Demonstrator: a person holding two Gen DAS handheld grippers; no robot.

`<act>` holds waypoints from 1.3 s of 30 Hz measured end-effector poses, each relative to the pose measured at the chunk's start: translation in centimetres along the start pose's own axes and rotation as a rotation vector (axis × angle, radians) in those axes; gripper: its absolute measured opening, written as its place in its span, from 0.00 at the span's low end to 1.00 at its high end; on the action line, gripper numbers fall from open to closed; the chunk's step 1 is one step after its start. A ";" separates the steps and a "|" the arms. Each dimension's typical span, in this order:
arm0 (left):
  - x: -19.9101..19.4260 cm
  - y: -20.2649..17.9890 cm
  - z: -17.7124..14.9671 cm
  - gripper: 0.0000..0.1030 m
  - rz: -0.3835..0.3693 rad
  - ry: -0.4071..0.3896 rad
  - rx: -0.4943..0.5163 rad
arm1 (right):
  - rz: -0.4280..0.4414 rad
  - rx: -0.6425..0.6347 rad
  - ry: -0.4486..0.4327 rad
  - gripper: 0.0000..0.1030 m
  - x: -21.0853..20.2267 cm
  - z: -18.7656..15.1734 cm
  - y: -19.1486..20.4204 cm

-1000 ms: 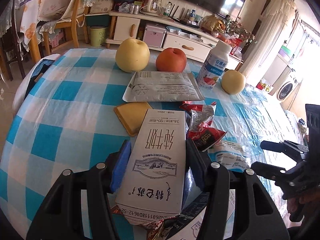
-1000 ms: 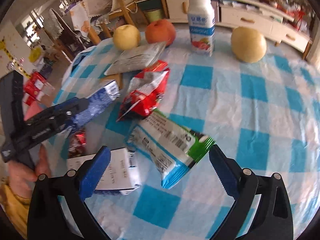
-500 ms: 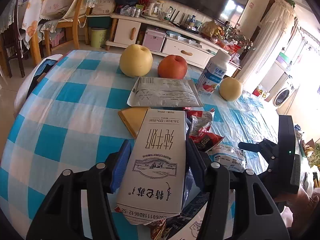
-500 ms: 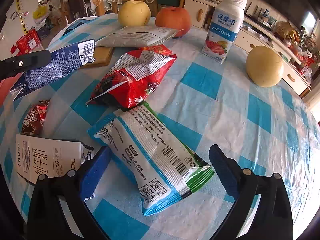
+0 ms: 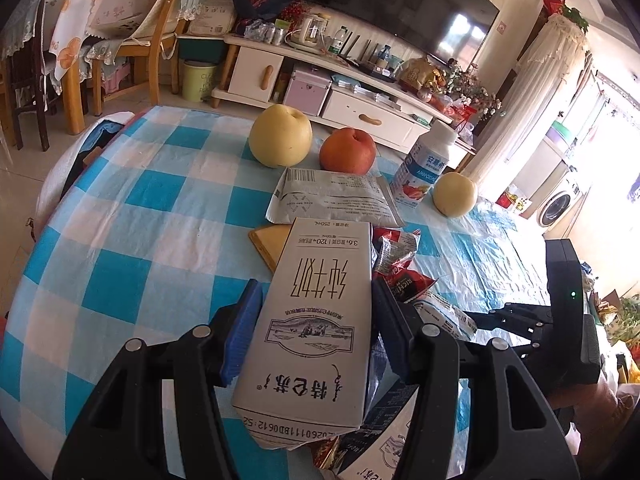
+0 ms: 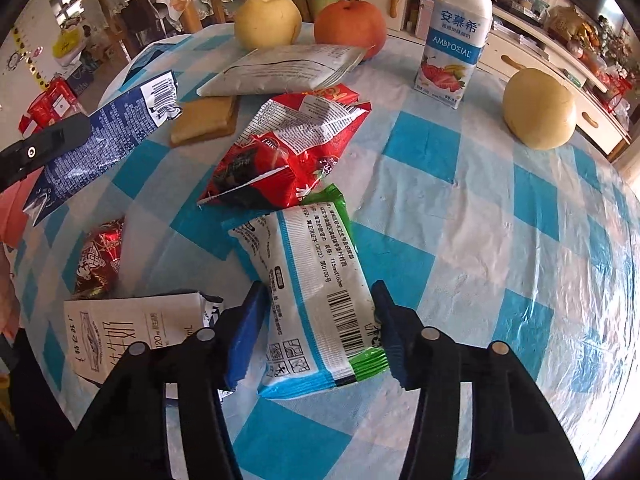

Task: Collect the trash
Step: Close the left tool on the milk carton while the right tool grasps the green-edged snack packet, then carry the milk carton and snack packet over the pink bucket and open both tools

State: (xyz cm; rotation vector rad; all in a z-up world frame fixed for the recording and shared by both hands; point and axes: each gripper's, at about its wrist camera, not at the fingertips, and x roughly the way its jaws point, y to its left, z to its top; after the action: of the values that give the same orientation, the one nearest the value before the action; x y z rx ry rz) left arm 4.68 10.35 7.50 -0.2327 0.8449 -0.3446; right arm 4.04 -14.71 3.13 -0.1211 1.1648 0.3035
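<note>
My left gripper [image 5: 316,292] is shut on a white milk carton [image 5: 316,332], held up off the table; the right wrist view shows the carton's blue side [image 6: 112,136] at the left. Over the checked tablecloth [image 6: 480,240], my right gripper [image 6: 316,312] points down at a white, blue and green snack wrapper [image 6: 316,280]. Its jaws are closing, and both blue pads touch the wrapper's sides. A red snack bag [image 6: 288,152] lies just beyond it. A grey foil pouch [image 6: 280,70] lies farther back.
A second milk carton [image 6: 132,332] and a red foil wrapper [image 6: 98,256] lie at the left. A yellow pad [image 6: 204,120] lies under the pouch. Two pears [image 6: 266,20] [image 6: 538,108], an apple [image 6: 350,26] and a yoghurt bottle [image 6: 456,36] stand at the far side.
My right gripper has sunk onto the white and green wrapper and its wide jaws have closed against it. The left gripper has drifted slightly with the milk carton still in it.
</note>
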 end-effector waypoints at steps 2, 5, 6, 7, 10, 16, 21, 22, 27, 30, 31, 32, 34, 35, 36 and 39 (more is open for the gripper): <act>-0.4 0.3 0.0 0.56 -0.005 -0.008 -0.004 | 0.000 0.011 0.000 0.46 -0.1 0.0 0.3; -0.9 0.6 -0.1 0.56 -0.006 -0.019 -0.011 | -0.022 0.011 -0.015 0.40 -0.4 0.1 0.9; -1.2 0.8 -0.1 0.56 -0.008 -0.024 -0.014 | -0.028 0.011 -0.021 0.38 -0.5 0.1 1.0; -1.4 0.9 -0.1 0.56 -0.009 -0.029 -0.016 | -0.039 0.008 -0.029 0.36 -0.7 0.0 1.2; -2.1 1.2 -0.1 0.56 -0.005 -0.048 -0.018 | -0.073 -0.001 -0.050 0.33 -1.3 0.1 2.1; -3.4 2.2 -0.1 0.56 -0.006 -0.075 -0.028 | -0.111 0.015 -0.102 0.31 -3.2 0.1 2.6; -4.8 3.3 -0.2 0.56 -0.002 -0.108 -0.050 | -0.132 0.066 -0.189 0.30 -5.8 0.6 2.5; -5.0 3.5 -0.2 0.56 0.005 -0.114 -0.051 | -0.130 0.076 -0.205 0.30 -6.3 0.7 2.4; -6.5 4.4 -0.2 0.56 0.024 -0.148 -0.066 | -0.124 0.117 -0.279 0.30 -8.6 1.3 3.0; -7.4 5.0 -0.2 0.56 0.041 -0.176 -0.075 | -0.085 0.129 -0.298 0.30 -9.2 1.8 3.9; -7.7 5.3 -0.2 0.56 0.047 -0.185 -0.080 | -0.073 0.128 -0.307 0.30 -9.4 1.9 4.4; -8.0 5.5 -0.2 0.56 0.052 -0.192 -0.085 | -0.061 0.126 -0.313 0.30 -9.6 2.1 4.9; -8.8 6.2 -0.1 0.56 0.069 -0.216 -0.099 | -0.028 0.119 -0.324 0.30 -9.8 2.5 6.2; -9.2 6.6 -0.1 0.56 0.076 -0.226 -0.106 | -0.013 0.114 -0.328 0.30 -10.0 2.8 6.9; -9.6 6.9 -0.1 0.56 0.085 -0.238 -0.114 | 0.006 0.106 -0.335 0.30 -10.1 3.0 7.7; -11.0 8.2 -0.1 0.56 0.119 -0.279 -0.146 | 0.050 0.071 -0.358 0.30 -10.7 3.6 10.1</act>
State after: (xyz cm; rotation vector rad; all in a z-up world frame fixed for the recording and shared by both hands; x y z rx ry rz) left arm -0.51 22.13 12.24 -0.3557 0.6056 -0.1340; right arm 0.36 -5.99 14.97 0.0250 0.8232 0.3127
